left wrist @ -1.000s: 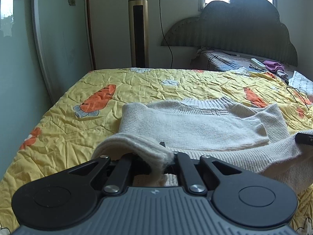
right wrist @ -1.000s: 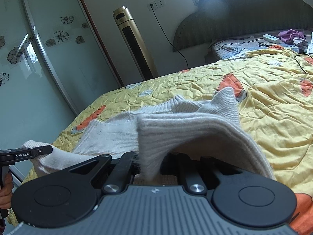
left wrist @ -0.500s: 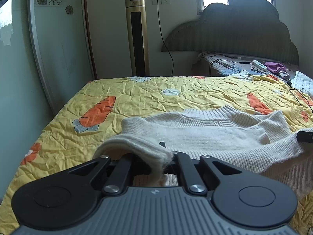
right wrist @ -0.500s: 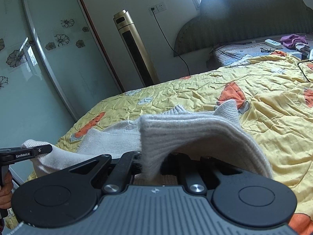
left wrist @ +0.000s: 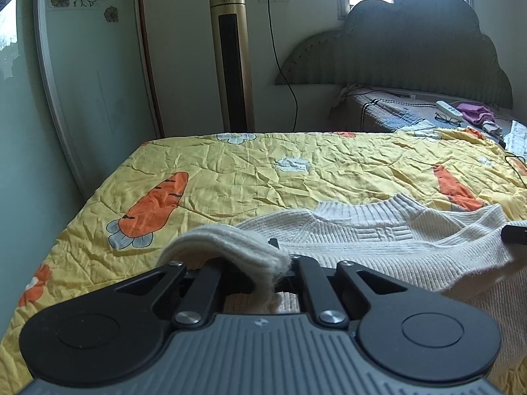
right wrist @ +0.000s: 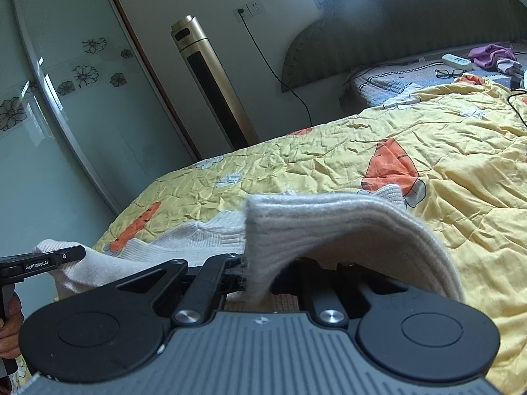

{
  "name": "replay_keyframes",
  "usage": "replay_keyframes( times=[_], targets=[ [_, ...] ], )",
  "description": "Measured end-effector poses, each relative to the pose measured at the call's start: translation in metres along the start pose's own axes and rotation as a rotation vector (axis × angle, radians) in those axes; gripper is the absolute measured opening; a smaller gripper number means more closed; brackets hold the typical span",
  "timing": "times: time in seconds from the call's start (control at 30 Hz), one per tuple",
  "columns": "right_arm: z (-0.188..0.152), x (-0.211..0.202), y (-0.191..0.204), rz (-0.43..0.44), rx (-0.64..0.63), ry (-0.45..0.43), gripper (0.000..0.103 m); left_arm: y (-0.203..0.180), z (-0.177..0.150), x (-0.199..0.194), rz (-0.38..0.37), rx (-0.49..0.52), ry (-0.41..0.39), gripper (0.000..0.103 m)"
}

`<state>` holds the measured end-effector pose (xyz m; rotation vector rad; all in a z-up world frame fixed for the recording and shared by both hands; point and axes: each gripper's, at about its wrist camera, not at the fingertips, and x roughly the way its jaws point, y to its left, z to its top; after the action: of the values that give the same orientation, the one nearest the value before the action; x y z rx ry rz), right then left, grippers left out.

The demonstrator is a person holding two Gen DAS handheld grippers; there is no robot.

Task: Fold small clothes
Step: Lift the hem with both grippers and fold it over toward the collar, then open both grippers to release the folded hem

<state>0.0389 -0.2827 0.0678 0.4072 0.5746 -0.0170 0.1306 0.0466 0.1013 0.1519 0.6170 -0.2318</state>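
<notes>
Lifted hem edges ride farther toward 12 o'clock than a second ago: the left gripper [left wrist: 280, 263] and right gripper [right wrist: 260, 263] each stay clamped on a fold of the cream sweater [left wrist: 378, 240], whose collar lies on the carrot-print bedspread [left wrist: 230, 171] beyond.
</notes>
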Motion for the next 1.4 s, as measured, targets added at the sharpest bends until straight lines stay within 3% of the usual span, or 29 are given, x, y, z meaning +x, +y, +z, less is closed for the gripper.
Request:
replay_keyframes(
  times=[0.37, 0.77, 0.83, 0.97, 1.13, 1.2, 1.23, 1.27, 1.33, 1.4],
  targets=[
    [0.010, 0.063, -0.026, -0.025, 0.049, 0.062, 0.011, -0.008, 0.003, 0.073, 0.025, 0.020, 0.105, 0.007],
    [0.010, 0.087, -0.040, -0.037, 0.083, 0.097, 0.012, -0.006, 0.000, 0.103, 0.017, 0.019, 0.160, 0.008],
    [0.010, 0.088, -0.040, -0.043, 0.085, 0.098, 0.019, -0.005, 0.001, 0.106, 0.008, 0.016, 0.169, 0.008],
    [0.009, 0.092, -0.043, -0.049, 0.097, 0.107, 0.021, 0.002, 0.003, 0.109, -0.021, -0.020, 0.186, 0.010],
    [0.010, 0.096, -0.041, -0.034, 0.089, 0.114, 0.041, 0.016, 0.010, 0.111, -0.078, -0.090, 0.209, 0.015],
    [0.011, 0.096, -0.036, -0.035, 0.064, 0.110, 0.053, 0.023, 0.013, 0.110, -0.094, -0.120, 0.210, 0.023],
    [0.012, 0.096, -0.032, -0.040, 0.049, 0.107, 0.056, 0.026, 0.014, 0.108, -0.098, -0.140, 0.197, 0.038],
    [0.012, 0.096, -0.029, -0.049, 0.029, 0.102, 0.060, 0.030, 0.016, 0.104, -0.088, -0.152, 0.175, 0.069],
    [0.013, 0.095, -0.022, -0.068, -0.013, 0.090, 0.064, 0.036, 0.018, 0.092, -0.027, -0.172, 0.086, 0.097],
    [0.013, 0.094, -0.015, -0.083, -0.052, 0.083, 0.065, 0.038, 0.021, 0.081, 0.009, -0.155, 0.010, 0.098]
  ],
)
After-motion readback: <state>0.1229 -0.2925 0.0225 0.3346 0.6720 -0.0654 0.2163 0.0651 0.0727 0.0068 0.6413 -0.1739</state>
